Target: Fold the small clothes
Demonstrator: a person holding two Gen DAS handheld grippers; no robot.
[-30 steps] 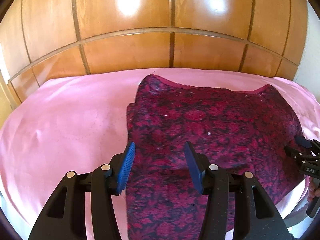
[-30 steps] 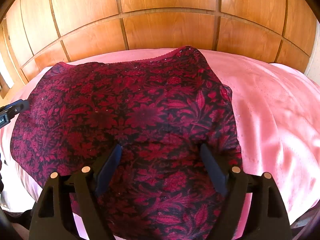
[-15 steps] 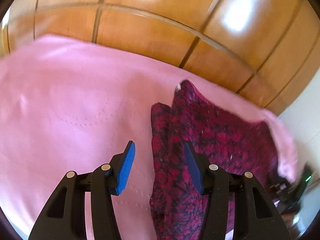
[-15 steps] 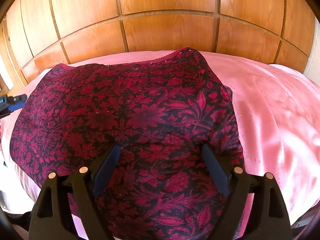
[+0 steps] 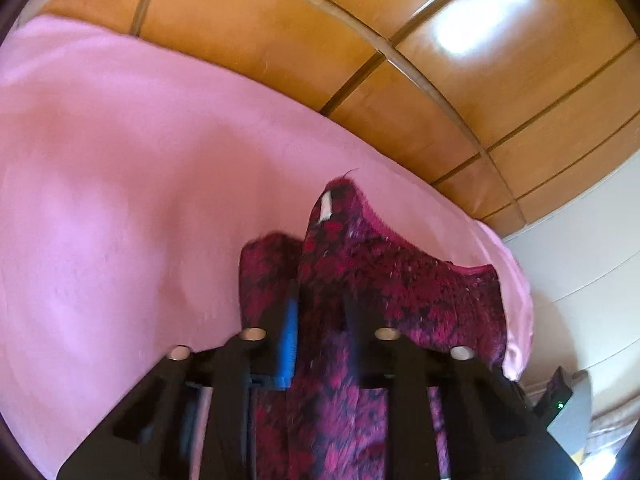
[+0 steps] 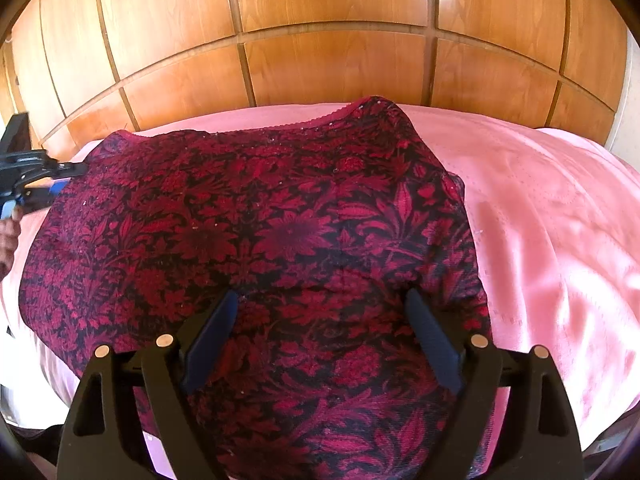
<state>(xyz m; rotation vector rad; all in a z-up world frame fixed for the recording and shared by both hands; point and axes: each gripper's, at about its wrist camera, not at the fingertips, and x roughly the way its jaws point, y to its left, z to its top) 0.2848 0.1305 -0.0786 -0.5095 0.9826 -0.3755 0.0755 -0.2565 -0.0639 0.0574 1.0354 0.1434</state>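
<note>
So, my left gripper (image 5: 320, 320) is closing on the top's (image 6: 260, 240) left edge: in the left wrist view a ridge of the red-and-black cloth stands up between the jaws, blue pad (image 5: 289, 332) against one side. That pic is blurred, so I think the pads are pressing the cloth, but can't swear to it.

The top lies spread on the pink sheet (image 6: 560, 220) of the bed, neckline toward the wood panels (image 6: 340, 60) behind.

Left view only: a small white tag (image 5: 326, 206) on the inside of the raised corner nearest the panels, a second flap of cloth just left of the ridge, lots of bare sheet to the left, and a white wall (image 5: 580, 260) at far right. The other gripper is a dark shape at the lower right corner w/ a green light; can't tell more.

Right view only: the whole garment, flat and mostly smooth, floral print sharp. My right gripper (image 6: 322, 336) hovers over the near part of the top, jaws wide and opening a bit more, cloth beneath but nothing pinched between them. At the far left edge of this view the left gripper shows side-on, its tip at the top's edge, w/ a bit of hand (image 6: 8, 240) below it.
</note>
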